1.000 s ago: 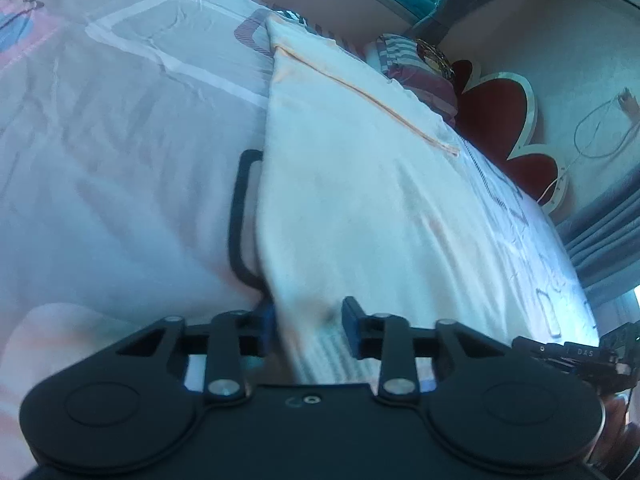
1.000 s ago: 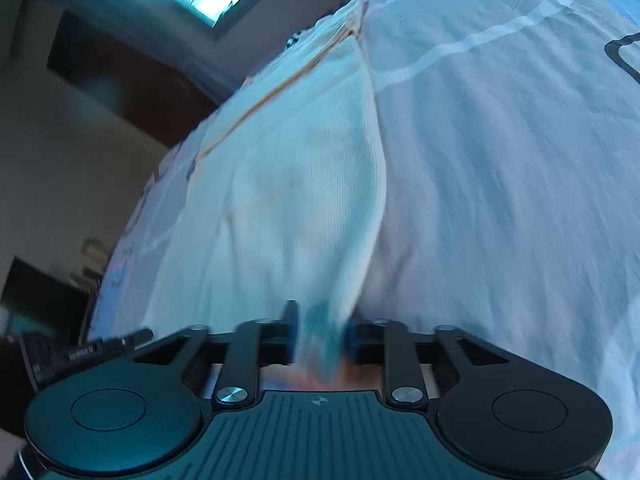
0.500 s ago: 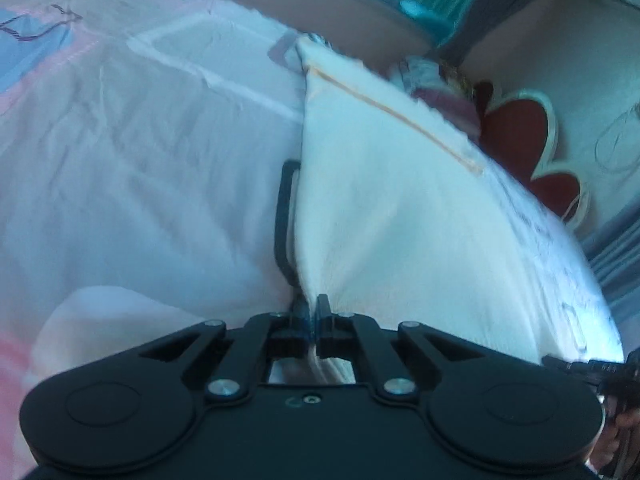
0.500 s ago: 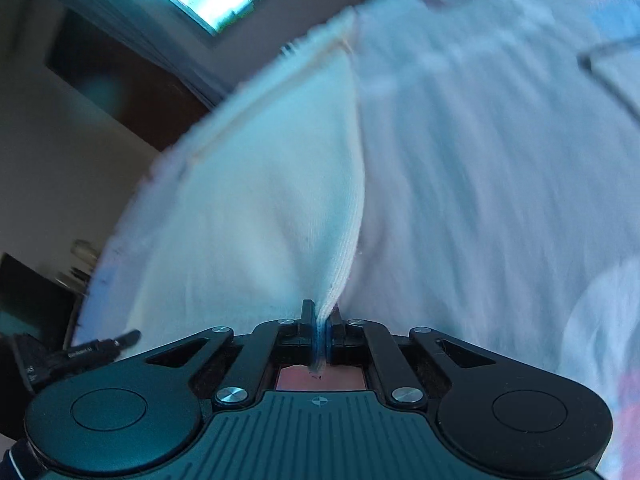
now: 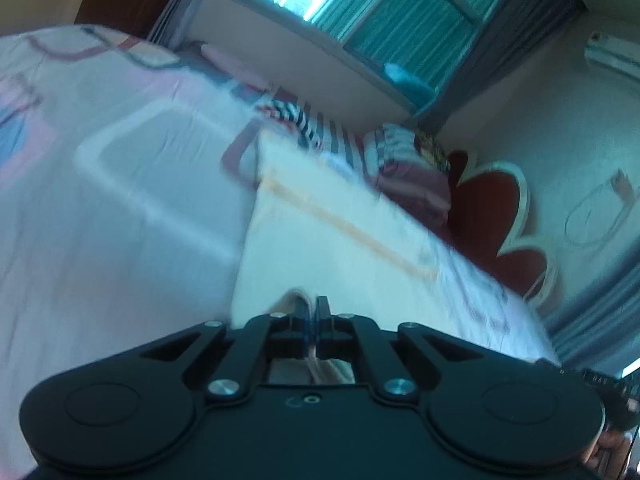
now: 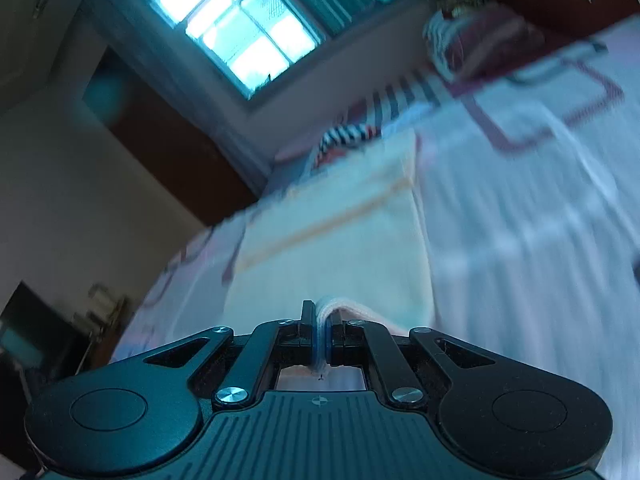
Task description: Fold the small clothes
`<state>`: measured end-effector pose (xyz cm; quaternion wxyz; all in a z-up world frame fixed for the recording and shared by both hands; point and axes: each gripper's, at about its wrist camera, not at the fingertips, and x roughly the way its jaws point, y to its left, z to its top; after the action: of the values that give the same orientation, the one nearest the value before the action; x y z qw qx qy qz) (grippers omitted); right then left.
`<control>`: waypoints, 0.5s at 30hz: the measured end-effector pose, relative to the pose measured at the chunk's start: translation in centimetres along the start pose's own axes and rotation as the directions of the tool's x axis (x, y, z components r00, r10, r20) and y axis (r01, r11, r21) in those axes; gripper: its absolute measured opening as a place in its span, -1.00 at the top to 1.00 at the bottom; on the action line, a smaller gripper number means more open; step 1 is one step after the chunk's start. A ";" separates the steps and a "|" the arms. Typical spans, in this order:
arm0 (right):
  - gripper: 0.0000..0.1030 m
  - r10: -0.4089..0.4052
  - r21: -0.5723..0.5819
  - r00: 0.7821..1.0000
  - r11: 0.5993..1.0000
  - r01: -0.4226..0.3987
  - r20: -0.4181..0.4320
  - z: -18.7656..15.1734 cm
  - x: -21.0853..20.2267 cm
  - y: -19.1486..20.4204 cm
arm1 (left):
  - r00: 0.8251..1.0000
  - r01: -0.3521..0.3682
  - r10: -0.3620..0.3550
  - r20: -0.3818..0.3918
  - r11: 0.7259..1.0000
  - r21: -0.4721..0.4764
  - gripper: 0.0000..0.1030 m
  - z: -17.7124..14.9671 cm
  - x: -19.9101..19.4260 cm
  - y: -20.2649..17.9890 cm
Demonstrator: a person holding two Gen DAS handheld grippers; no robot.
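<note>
Now cream garment (image 5: 328,248) edge pinched between both jaws.

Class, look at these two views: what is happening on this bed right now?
A person is folding a cream garment spread on the bed sheet. The left gripper and the right gripper each have their jaws shut on a near corner of it, pinching the fabric. A striped item lies beyond its far edge.

The right gripper (image 6: 319,320), jaws clamped on a bunched edge of a cream cloth (image 6: 336,248), holds it above a patterned bedsheet (image 6: 520,240). Striped clothing (image 6: 360,128) lies at the cloth's far end, beneath a bright window (image 6: 240,40).
</note>
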<state>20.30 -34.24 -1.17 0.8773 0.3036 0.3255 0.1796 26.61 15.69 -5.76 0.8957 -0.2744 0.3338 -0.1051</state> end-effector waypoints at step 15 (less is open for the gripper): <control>0.94 -0.136 0.041 0.991 0.990 0.136 -0.014 16.7 17.1 -1.7 | 0.998 0.002 -0.001 -0.060 1.000 0.018 0.97 13.4 18.3 0.2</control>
<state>44.29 -33.69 -0.12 0.8791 0.2979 0.3541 0.1142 49.27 14.70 -7.34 0.8877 -0.2631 0.3592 -0.1171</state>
